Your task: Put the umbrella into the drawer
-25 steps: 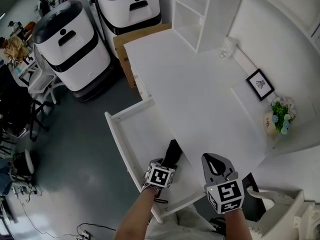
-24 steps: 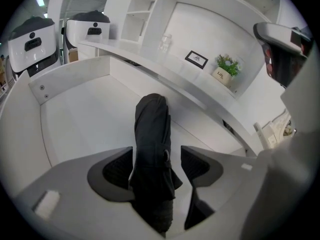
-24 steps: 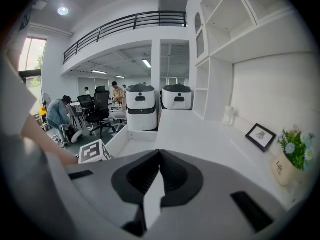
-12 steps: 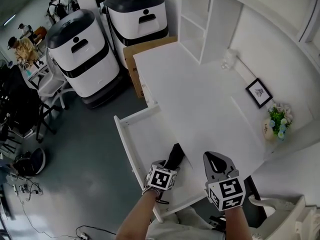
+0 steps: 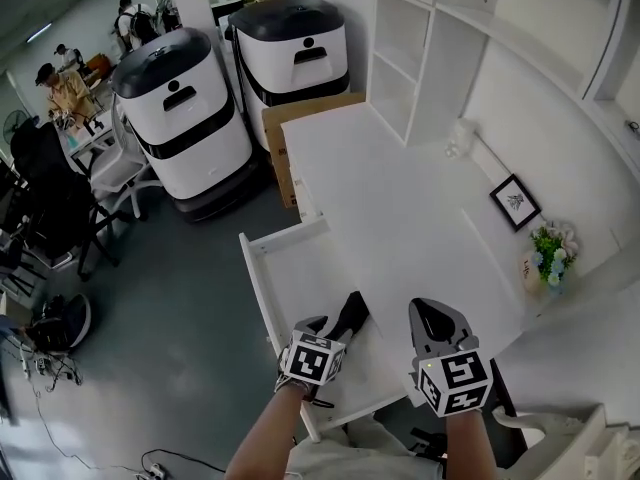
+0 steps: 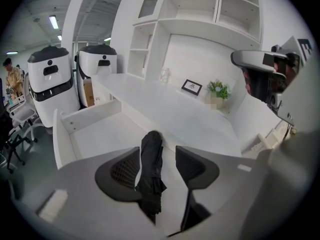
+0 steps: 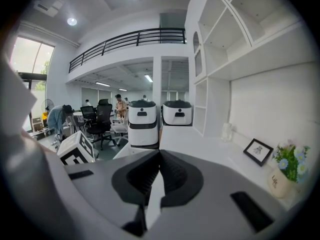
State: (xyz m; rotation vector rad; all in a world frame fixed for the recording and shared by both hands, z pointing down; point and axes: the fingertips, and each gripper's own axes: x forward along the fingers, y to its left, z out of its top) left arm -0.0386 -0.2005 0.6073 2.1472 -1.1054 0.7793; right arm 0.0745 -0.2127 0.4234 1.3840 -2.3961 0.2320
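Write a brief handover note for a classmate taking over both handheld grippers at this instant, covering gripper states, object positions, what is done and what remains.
Left gripper: jaws apart, just been closing, nothing gripped; the folded black fabric umbrella shows between them but lies below.
Right gripper: shut, empty.
Umbrella: lying in the open white desk drawer, near its pulled-out end.
Done: umbrella is in the drawer.
Left: probably only pushing the drawer shut.

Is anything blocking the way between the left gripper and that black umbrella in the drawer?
Nothing visible. The umbrella lies in the open drawer, seen between the left gripper's jaws, which have just been closing but do not grip it.
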